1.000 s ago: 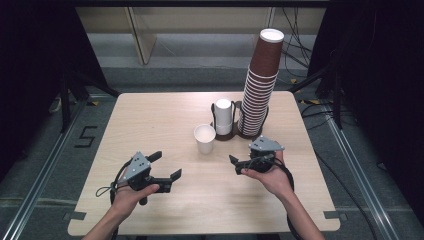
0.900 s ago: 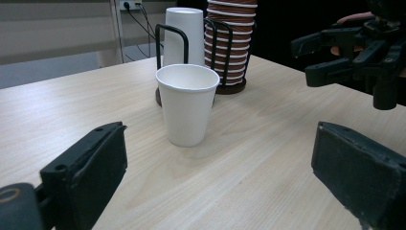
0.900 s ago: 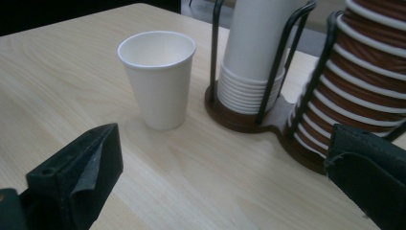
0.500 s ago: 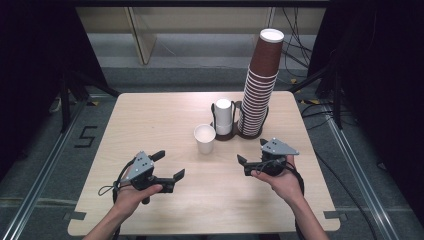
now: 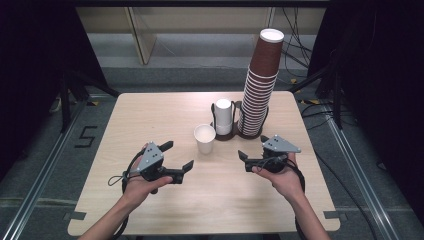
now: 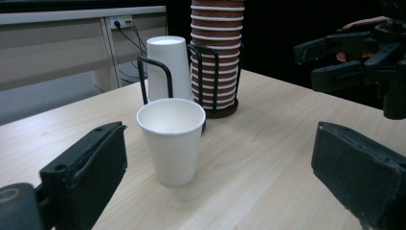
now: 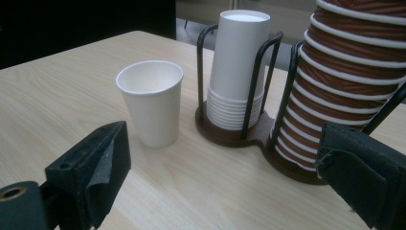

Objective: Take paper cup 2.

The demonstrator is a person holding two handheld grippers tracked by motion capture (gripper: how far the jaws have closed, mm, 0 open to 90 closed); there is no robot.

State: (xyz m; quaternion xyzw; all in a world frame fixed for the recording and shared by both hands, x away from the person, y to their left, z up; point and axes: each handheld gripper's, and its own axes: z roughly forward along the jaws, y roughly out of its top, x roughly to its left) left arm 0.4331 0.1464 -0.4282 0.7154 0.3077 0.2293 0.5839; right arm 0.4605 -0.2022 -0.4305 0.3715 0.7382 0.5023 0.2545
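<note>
A single white paper cup (image 5: 205,137) stands upright on the wooden table (image 5: 150,115), just in front of a black wire holder (image 5: 230,134). The holder carries a short upturned stack of white cups (image 5: 223,116) and a tall stack of brown cups (image 5: 260,85). My left gripper (image 5: 179,155) is open, a short way left of and nearer than the single cup (image 6: 171,139). My right gripper (image 5: 245,161) is to the cup's right, pointing left at it, open. Its jaws have just been closing, with nothing between them. Both gripper views look along the jaws at the cup (image 7: 152,100).
The holder's base (image 7: 230,134) sits right behind the cup. My right gripper (image 6: 335,62) also appears far right in the left gripper view. Bare tabletop (image 5: 220,200) lies between my hands. Cables and a shelf stand beyond the far edge.
My left gripper has edged forward and rightward toward the single cup. My right gripper has stayed nearly in place, with its jaws a little narrower than before.
</note>
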